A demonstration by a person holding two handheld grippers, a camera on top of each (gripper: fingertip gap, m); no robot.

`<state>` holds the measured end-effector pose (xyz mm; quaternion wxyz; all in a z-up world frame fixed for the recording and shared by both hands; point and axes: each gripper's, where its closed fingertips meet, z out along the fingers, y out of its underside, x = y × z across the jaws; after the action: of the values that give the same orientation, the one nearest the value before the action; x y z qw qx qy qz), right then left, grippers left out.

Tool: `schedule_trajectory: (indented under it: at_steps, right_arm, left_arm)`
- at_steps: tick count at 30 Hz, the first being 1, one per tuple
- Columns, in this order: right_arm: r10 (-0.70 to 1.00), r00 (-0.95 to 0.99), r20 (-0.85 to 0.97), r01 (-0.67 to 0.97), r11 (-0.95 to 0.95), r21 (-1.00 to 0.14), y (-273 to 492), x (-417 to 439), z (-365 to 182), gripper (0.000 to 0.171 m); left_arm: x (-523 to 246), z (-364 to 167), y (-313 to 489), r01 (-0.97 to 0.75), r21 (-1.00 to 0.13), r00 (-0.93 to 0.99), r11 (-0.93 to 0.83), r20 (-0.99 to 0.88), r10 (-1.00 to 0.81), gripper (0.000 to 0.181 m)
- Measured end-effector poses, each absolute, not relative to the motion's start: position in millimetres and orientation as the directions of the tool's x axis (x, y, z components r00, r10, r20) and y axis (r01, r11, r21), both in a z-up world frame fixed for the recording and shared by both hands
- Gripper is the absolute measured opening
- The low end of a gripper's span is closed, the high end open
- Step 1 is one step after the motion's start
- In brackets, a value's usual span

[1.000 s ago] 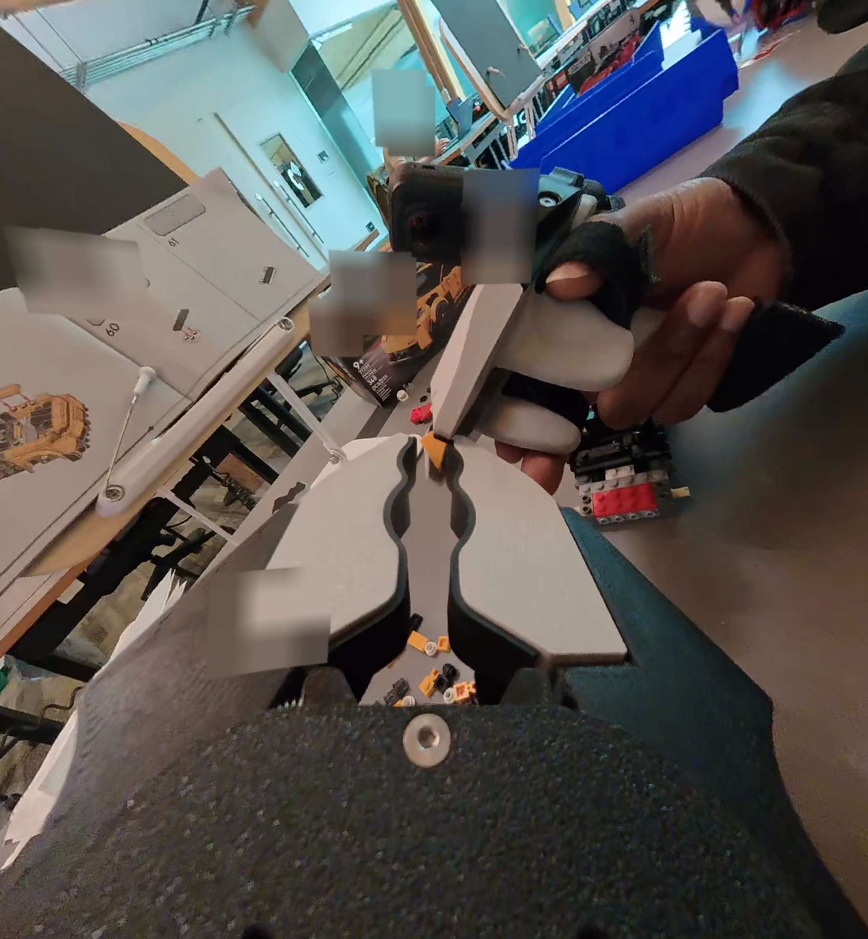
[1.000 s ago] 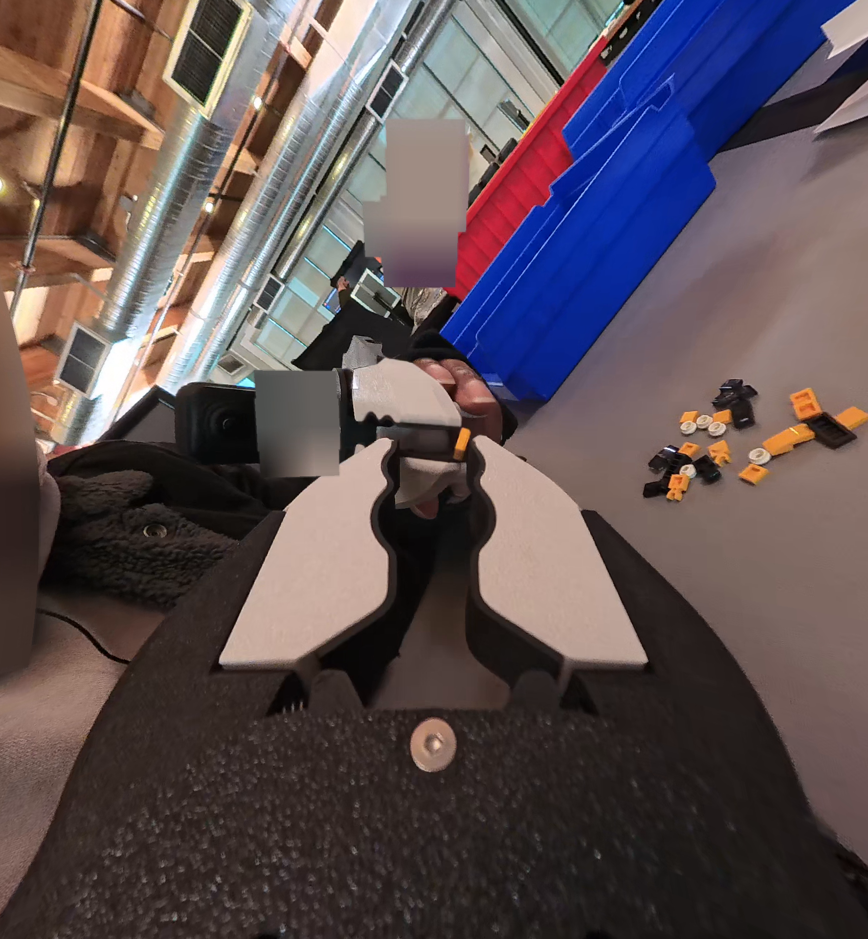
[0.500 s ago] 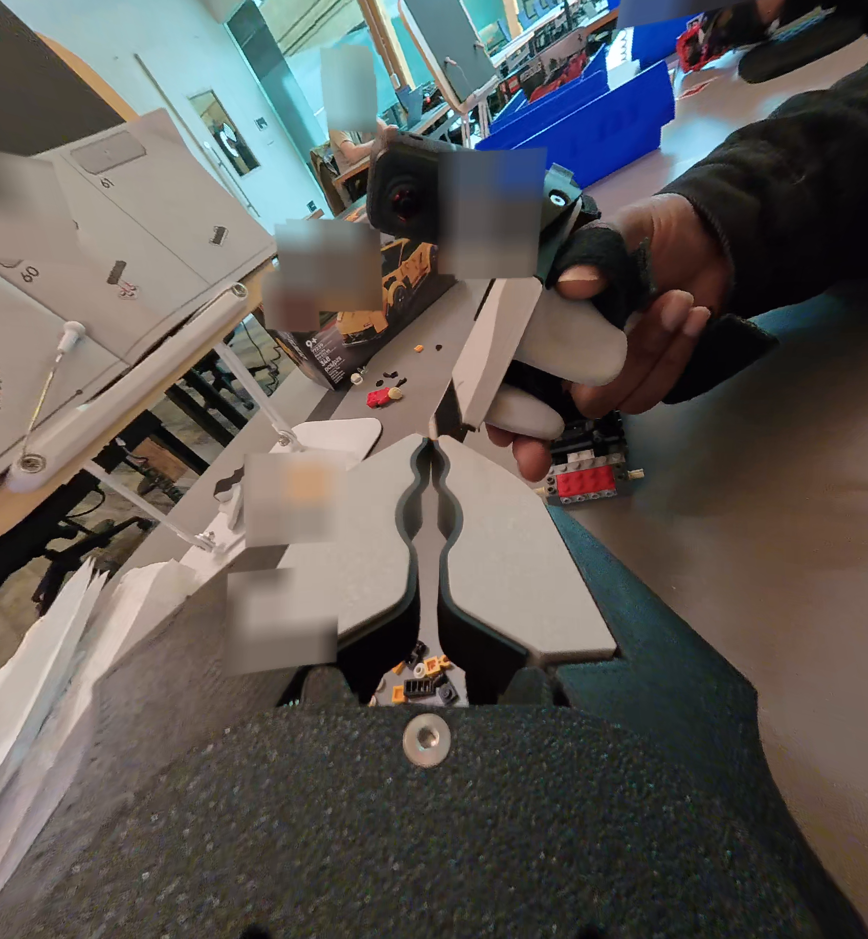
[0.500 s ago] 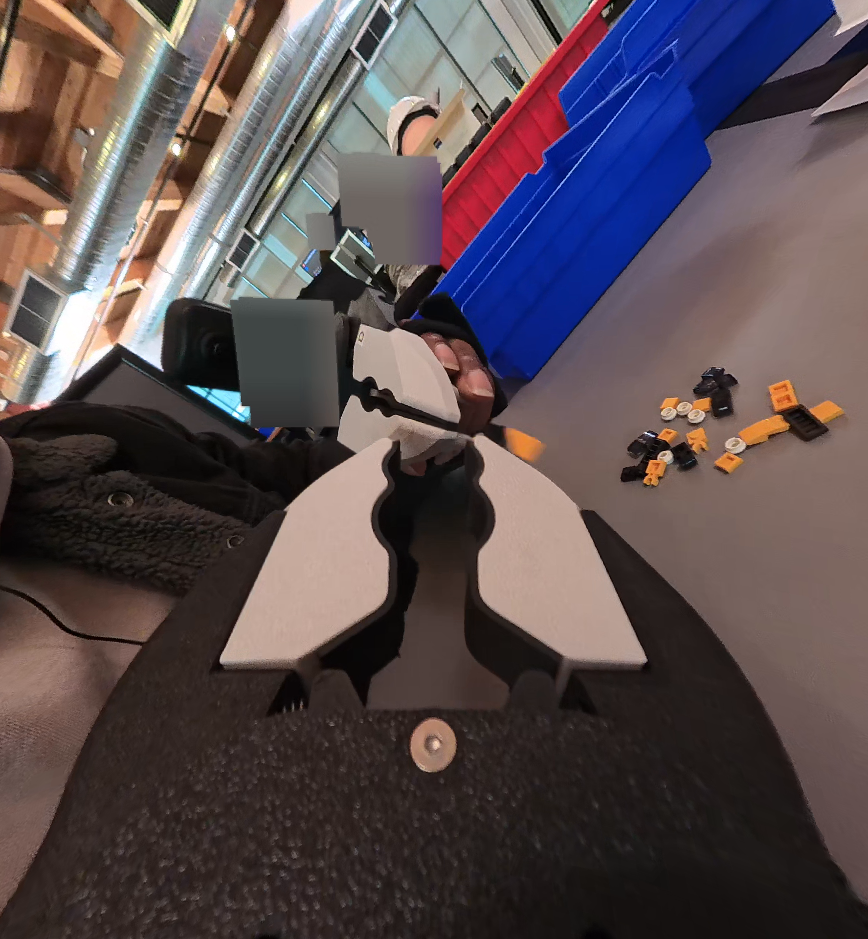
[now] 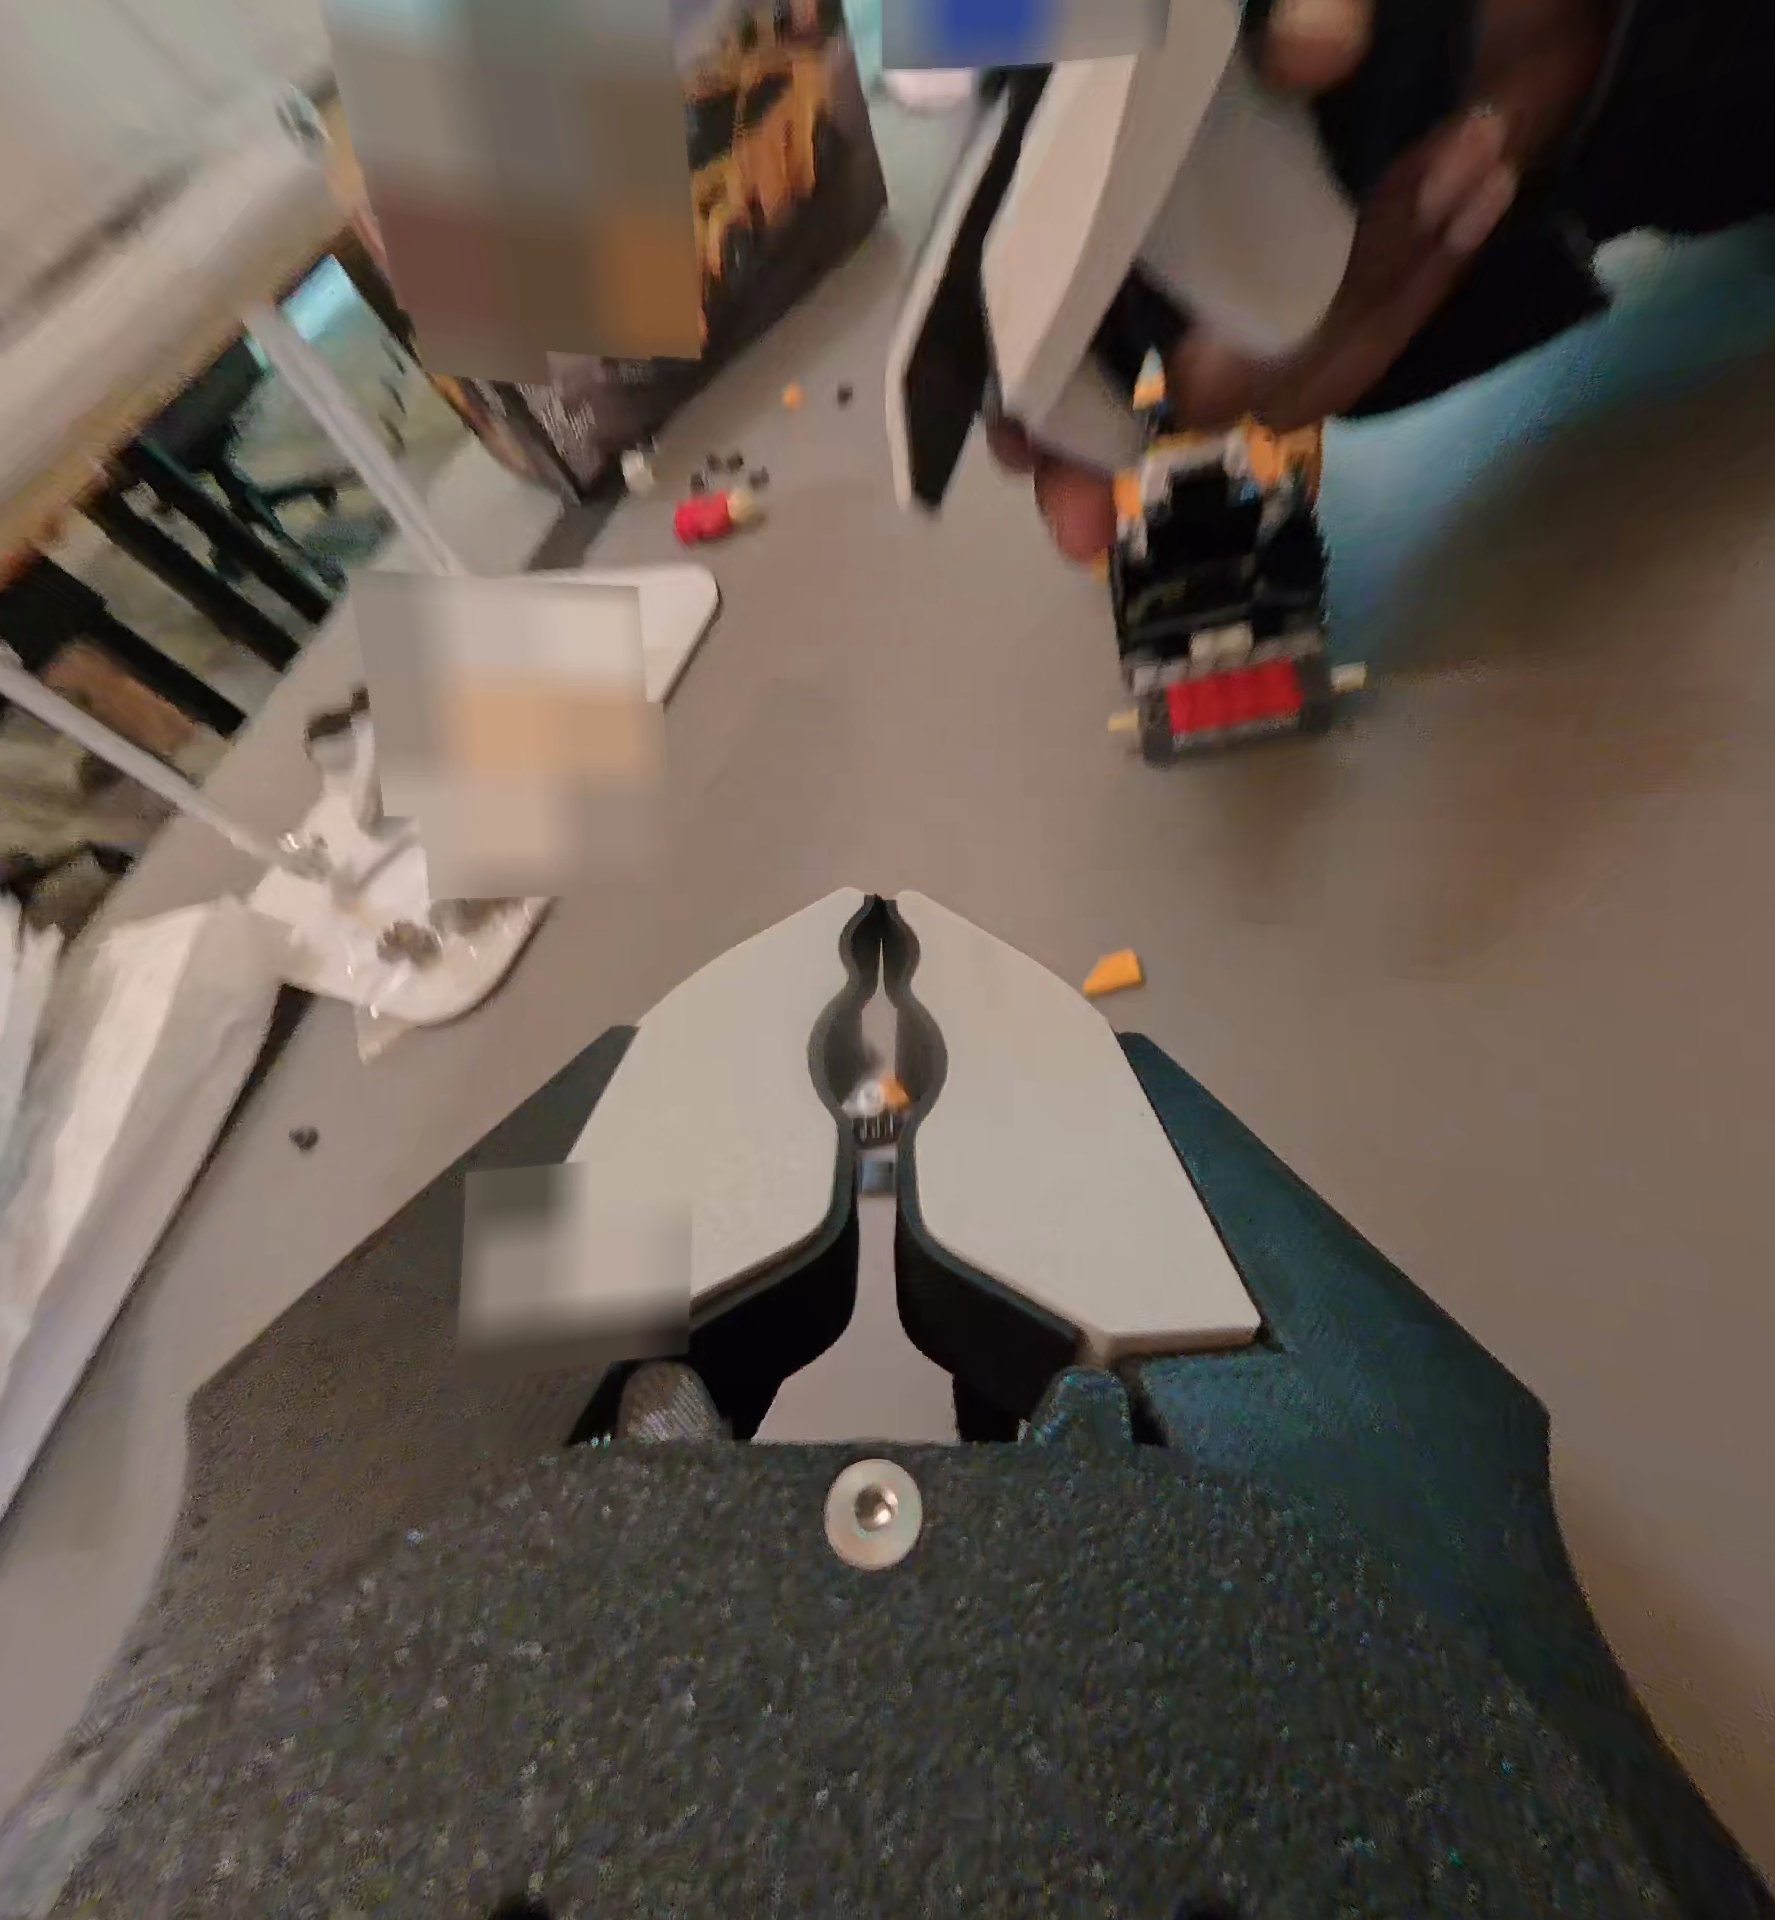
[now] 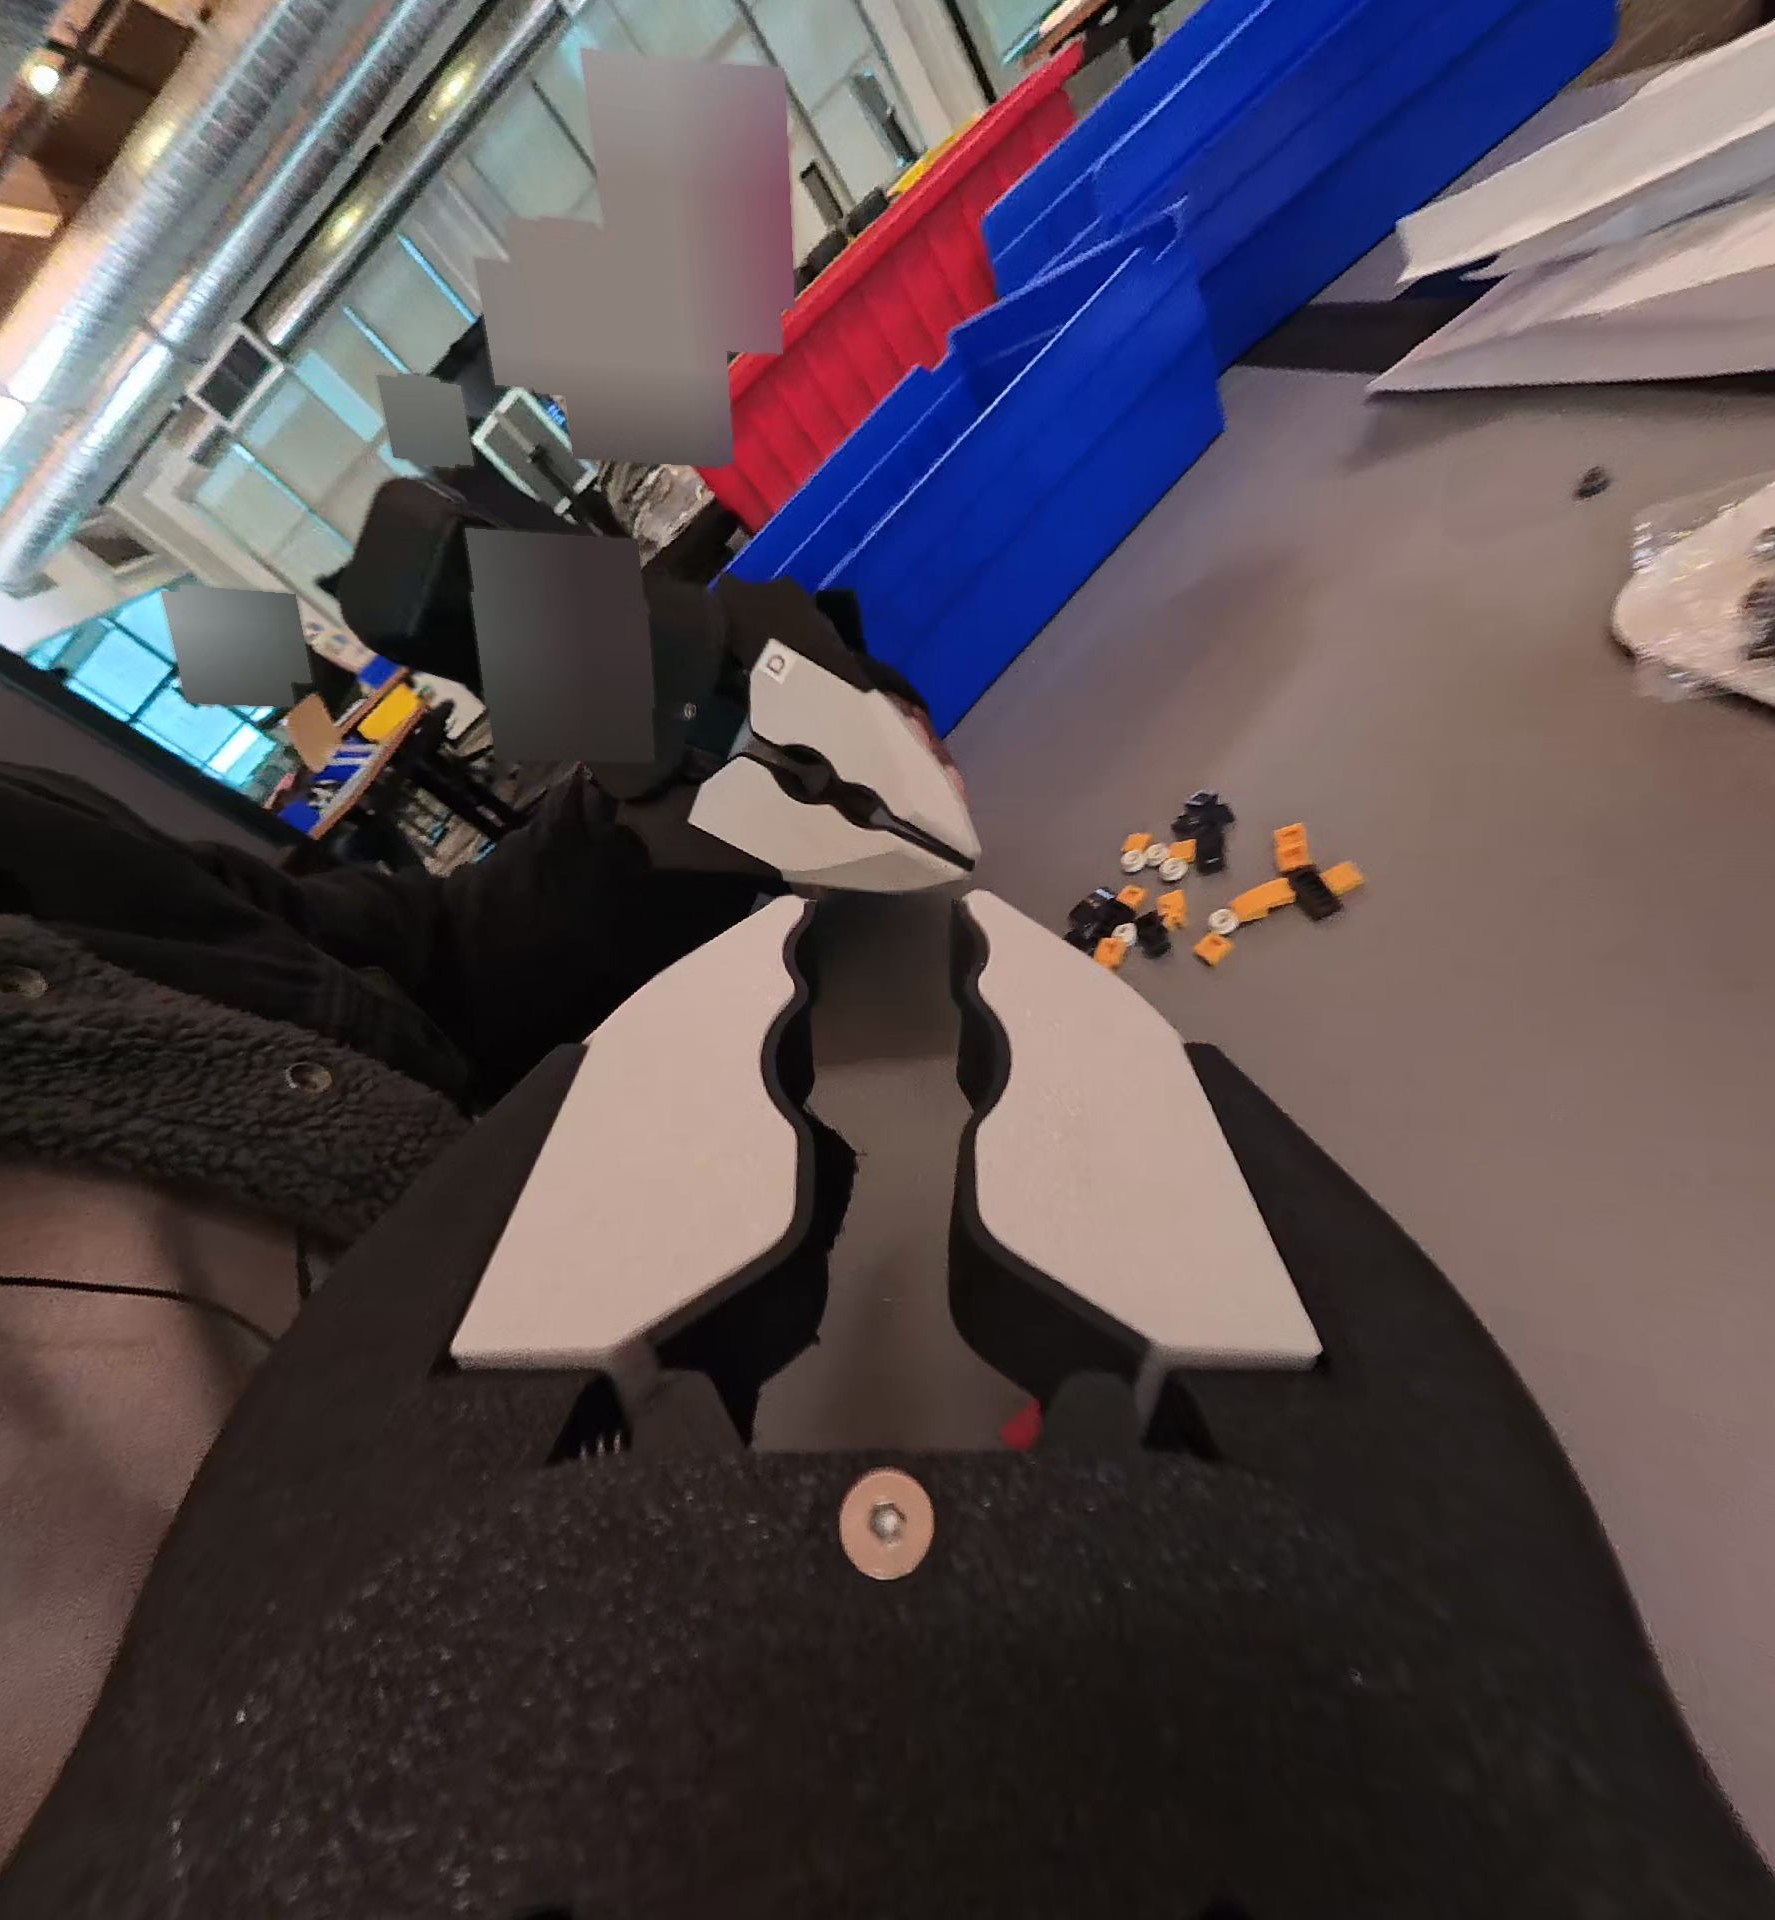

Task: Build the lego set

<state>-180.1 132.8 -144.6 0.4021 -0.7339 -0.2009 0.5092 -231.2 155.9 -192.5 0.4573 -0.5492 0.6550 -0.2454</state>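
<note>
Left tongs [image 5: 880, 902] clenched empty, right tongs [image 6: 881, 906] released; we're hovering over worktop [image 5: 1485, 1039], orange wedge [image 5: 1112, 975] lying loose.

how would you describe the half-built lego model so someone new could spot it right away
On the grey table, look past the shut left gripper toward the right gripper and the hand holding it. The half-built lego model stands just below that hand. It is a boxy black block with a red brick across its near end and orange pieces at the far end, far bigger than the loose pieces scattered nearby.

Pale grey wavy-edged jaws on speckled black gripper bodies; silver screw [image 5: 872, 1525]; black sleeve [image 6: 509, 925].
</note>
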Motion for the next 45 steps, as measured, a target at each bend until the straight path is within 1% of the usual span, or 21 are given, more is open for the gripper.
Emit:
schedule_trajectory:
  at_steps: [2,4,6,10,12,13,17,21,24,27,29,31,33,36,38,40,42,45]
  right_arm:
    - [0.698,0.42,-0.58,-0.131,-0.586,-0.8,137.2,-172.4,-142.4,0.024]
    - [0.692,0.431,-0.579,-0.142,-0.582,-0.801,140.2,-167.3,-142.1,0.023]
    - [0.687,0.435,-0.583,-0.146,-0.584,-0.798,141.8,-165.5,-143.3,0.023]
    - [0.689,0.435,-0.58,-0.132,-0.588,-0.798,140.8,-167.9,-147.1,0.023]
    - [0.693,0.441,-0.57,-0.122,-0.582,-0.804,140.5,-168.3,-147.8,0.023]
    - [0.694,0.444,-0.567,-0.121,-0.581,-0.805,140.7,-168.4,-148.1,0.023]
    - [0.692,0.433,-0.578,-0.122,-0.59,-0.798,139.9,-169.8,-149.4,0.023]
    - [0.699,0.431,-0.57,-0.111,-0.586,-0.803,138.4,-171.7,-149.7,0.023]
    - [0.704,0.43,-0.565,-0.101,-0.584,-0.805,137.5,-173.2,-150.7,0.023]
    - [0.716,0.439,-0.543,-0.073,-0.574,-0.816,136.0,-175.0,-154.0,0.023]
    - [0.737,0.45,-0.505,-0.036,-0.55,-0.834,134.0,-176.9,-156.0,0.023]
    - [0.774,0.458,-0.437,0.021,-0.501,-0.865,130.5,-179.9,-158.1,0.023]
    - [0.821,0.467,-0.328,0.1,-0.418,-0.903,126.2,-184.1,-161.3,0.023]
    - [0.89,0.451,-0.069,0.268,-0.209,-0.94,116.1,-193.6,-168.4,0.022]
    - [0.903,0.408,0.138,0.391,-0.035,-0.92,107.7,-201.1,-174.6,0.022]
    - [0.878,0.371,0.302,0.459,0.11,-0.882,101.5,-208.9,-175.7,0.018]
    - [0.854,0.358,0.376,0.472,0.182,-0.863,97.6,-215.5,-171.7,0.016]
    - [0.826,0.359,0.434,0.468,0.243,-0.85,95.5,-218.6,-163.7,0.013]
  left_arm:
    - [-241.2,-204.6,161.2,-0.566,-0.78,0.004,0.267,-0.326,-0.945,0.0]
    - [-249.8,-213.1,158.7,-0.609,-0.755,-0.031,0.244,-0.285,-0.958,0.0]
    - [-254.0,-220.8,152.9,-0.636,-0.741,-0.061,0.213,-0.228,-0.972,0.005]
    - [-254.3,-243.0,143.3,-0.713,-0.676,-0.099,0.183,-0.161,-0.982,0.015]
    - [-253.8,-250.5,140.2,-0.734,-0.654,-0.113,0.184,-0.15,-0.982,0.023]
    - [-252.8,-251.8,139.1,-0.734,-0.652,-0.12,0.192,-0.153,-0.981,0.023]
    - [-249.3,-256.8,140.0,-0.74,-0.647,-0.117,0.183,-0.144,-0.983,0.02]
    - [-248.3,-261.4,141.1,-0.753,-0.644,-0.093,0.133,-0.096,-0.991,0.018]
    - [-247.6,-261.9,140.6,-0.754,-0.648,-0.084,0.111,-0.073,-0.994,0.011]
    - [-247.2,-261.8,140.4,-0.749,-0.656,-0.074,0.089,-0.05,-0.996,0.01]
    - [-245.5,-260.1,137.6,-0.73,-0.681,-0.072,0.055,-0.003,-0.997,0.01]
    - [-240.6,-250.8,130.9,-0.678,-0.735,-0.078,-0.017,0.095,-0.992,0.01]
    - [-233.5,-232.5,122.3,-0.595,-0.795,-0.102,-0.119,0.221,-0.97,0.009]
    - [-224.4,-196.9,107.4,-0.453,-0.843,-0.194,-0.289,0.41,-0.891,0.009]
    - [-221.3,-178.6,101.4,-0.39,-0.831,-0.256,-0.396,0.511,-0.821,0.009]
    - [-218.9,-170.5,97.0,-0.368,-0.808,-0.295,-0.46,0.571,-0.766,0.009]
    - [-216.2,-165.5,92.6,-0.358,-0.786,-0.326,-0.504,0.611,-0.721,0.009]
    - [-212.2,-162.8,88.5,-0.359,-0.757,-0.347,-0.546,0.652,-0.675,0.01]
